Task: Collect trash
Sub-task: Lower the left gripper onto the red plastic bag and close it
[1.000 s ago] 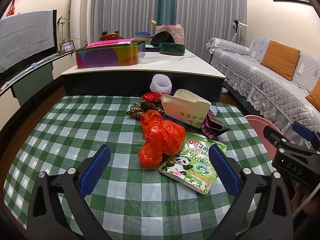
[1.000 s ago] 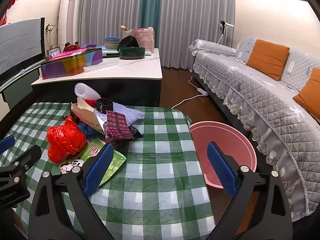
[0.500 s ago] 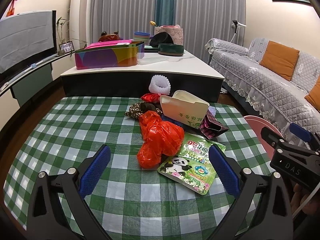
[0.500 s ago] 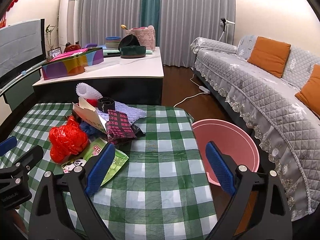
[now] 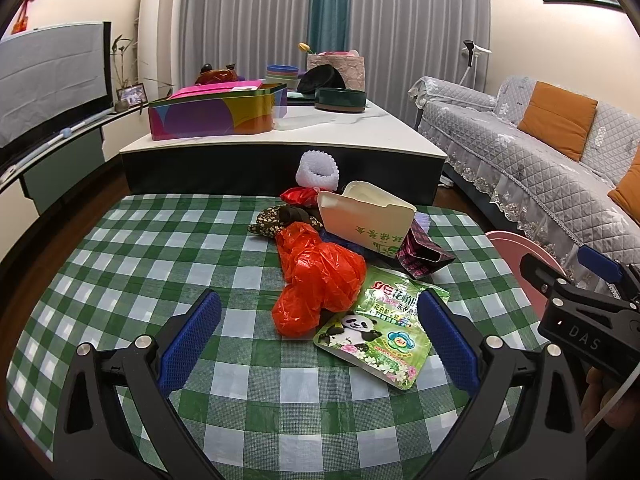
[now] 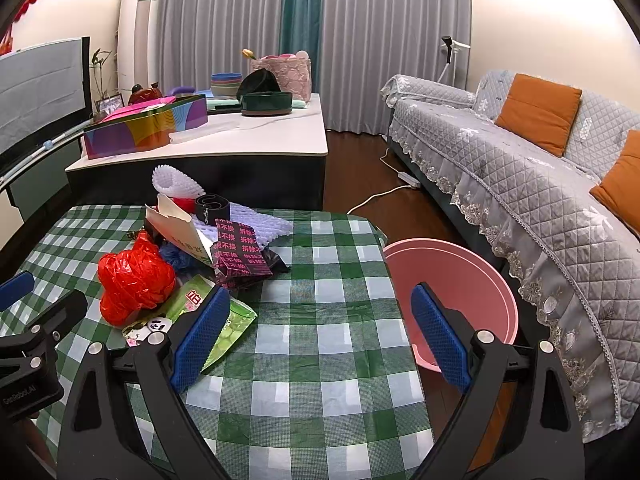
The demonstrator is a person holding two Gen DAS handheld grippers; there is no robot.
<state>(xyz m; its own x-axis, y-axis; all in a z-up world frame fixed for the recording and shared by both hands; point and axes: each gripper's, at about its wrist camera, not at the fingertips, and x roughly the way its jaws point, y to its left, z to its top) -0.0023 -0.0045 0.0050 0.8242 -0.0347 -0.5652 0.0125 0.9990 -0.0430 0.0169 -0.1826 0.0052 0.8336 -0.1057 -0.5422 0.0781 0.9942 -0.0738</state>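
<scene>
We're holding both the left gripper (image 5: 318, 338) and right gripper (image 6: 320, 334) wide open, empty, over the table (image 5: 132, 264); panda pouch (image 5: 380, 330) lying beside red bag (image 5: 320, 280); "DAS" showing on right gripper.

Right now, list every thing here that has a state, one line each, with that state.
left gripper: open, holding nothing
right gripper: open, holding nothing
red plastic bag: crumpled, on the table
panda pouch: lying flat, partly under the bag
paper box: open, tipped on its side
pink basin: upright beside the table, no trash visible inside
colourful tin: lid off
</scene>
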